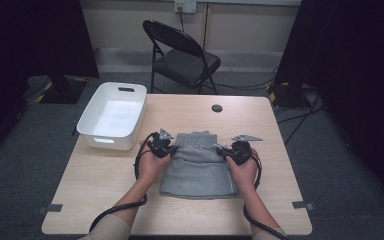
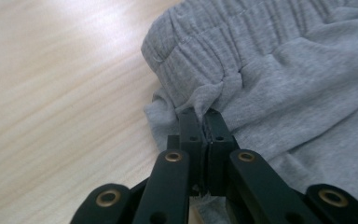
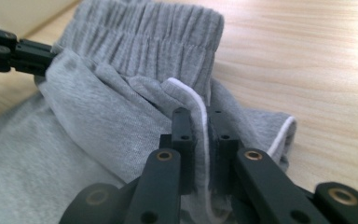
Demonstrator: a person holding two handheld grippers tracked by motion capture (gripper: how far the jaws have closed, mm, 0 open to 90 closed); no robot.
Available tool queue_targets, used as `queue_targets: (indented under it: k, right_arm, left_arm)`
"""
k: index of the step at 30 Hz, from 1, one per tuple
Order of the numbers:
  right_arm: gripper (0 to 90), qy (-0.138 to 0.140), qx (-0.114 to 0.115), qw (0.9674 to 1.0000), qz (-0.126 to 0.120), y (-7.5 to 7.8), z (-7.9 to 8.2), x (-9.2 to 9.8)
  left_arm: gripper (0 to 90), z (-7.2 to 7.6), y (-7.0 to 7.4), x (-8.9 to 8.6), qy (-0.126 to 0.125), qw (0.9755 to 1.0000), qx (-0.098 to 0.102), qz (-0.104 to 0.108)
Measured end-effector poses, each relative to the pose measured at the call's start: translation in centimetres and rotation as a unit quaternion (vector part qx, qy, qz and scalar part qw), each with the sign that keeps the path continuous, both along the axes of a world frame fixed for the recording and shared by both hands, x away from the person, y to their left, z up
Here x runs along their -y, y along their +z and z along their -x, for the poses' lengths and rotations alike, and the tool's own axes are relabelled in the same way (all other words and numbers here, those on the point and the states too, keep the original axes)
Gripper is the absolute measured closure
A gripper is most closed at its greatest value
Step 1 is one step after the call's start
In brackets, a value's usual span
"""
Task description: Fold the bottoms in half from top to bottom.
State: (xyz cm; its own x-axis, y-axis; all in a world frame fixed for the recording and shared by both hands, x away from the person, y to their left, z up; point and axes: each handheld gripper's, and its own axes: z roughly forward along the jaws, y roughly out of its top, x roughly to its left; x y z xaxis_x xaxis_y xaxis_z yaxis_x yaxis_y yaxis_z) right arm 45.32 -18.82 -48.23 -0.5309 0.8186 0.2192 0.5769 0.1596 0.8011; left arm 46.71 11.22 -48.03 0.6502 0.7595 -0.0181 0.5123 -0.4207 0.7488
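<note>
A folded grey garment (image 1: 198, 162) with an elastic waistband is lying near the middle of the light wooden tabletop (image 1: 105, 175), its gathered waistband pointing toward the far edge and the rest of the cloth spreading toward the person. The left tool (image 1: 172, 146) is gripping the garment's left edge just below the waistband; in the left gripper view its two black jaws are standing pressed together with a pinch of grey fabric (image 2: 261, 93) bunching up between their tips. The right tool (image 1: 222, 149) is gripping the opposite edge at about the same height; in the right gripper view its jaws are closing on a raised fold of the cloth (image 3: 121, 116), with a white cord or seam edge (image 3: 200, 112) running down between them, and the left tool's black links are showing at the upper left, touching the far side of the fabric. Both of the person's hands are wrapping around the tool handles, with black cables trailing back along the forearms. A white plastic bin (image 1: 94, 120) is sitting on the tabletop's far left corner, well apart from the garment. A black folding chair (image 1: 180, 55) is standing beyond the tabletop.
</note>
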Motion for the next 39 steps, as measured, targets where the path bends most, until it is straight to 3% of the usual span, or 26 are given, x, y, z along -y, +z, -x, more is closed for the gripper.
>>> queue_targets:
  k: [2,4,14,18,21,26,32,39]
  right_arm:
    - [83.8,0.004,0.008,1.0,0.005,0.4,0.2,-0.1]
    - [83.9,0.006,0.012,0.9999,0.004,0.6,0.5,0.0]
    - [83.7,0.01,0.042,0.9991,0.005,2.1,2.6,1.0]
    - [83.5,0.021,0.049,0.9984,0.019,2.0,3.9,1.4]
    - [83.3,0.029,0.042,0.9983,0.028,1.1,4.9,1.6]
    - [82.6,0.037,0.031,0.9986,0.024,-0.7,6.2,2.0]
    - [82.4,0.039,0.023,0.9985,0.032,-1.3,6.9,1.7]
    - [82.3,0.038,0.019,0.9984,0.038,-1.5,7.0,1.5]
  left_arm:
    - [88.6,0.5,0.8,0.0,-0.007,0.9998,0.012,-0.012]
    - [88.6,0.8,1.2,0.0,-0.011,0.9997,0.018,-0.012]
    - [88.6,2.8,2.5,0.1,-0.026,0.9991,0.033,0.006]
    - [88.7,3.8,2.1,0.3,-0.039,0.9989,0.023,0.007]
    - [88.7,4.6,1.2,0.5,-0.048,0.9988,0.01,-0.001]
    - [88.7,5.5,0.1,0.7,-0.063,0.9979,-0.008,-0.014]
    - [88.7,6.0,-0.5,0.9,-0.071,0.997,-0.018,-0.027]
    - [88.7,6.1,-0.7,1.0,-0.064,0.9976,-0.02,-0.019]
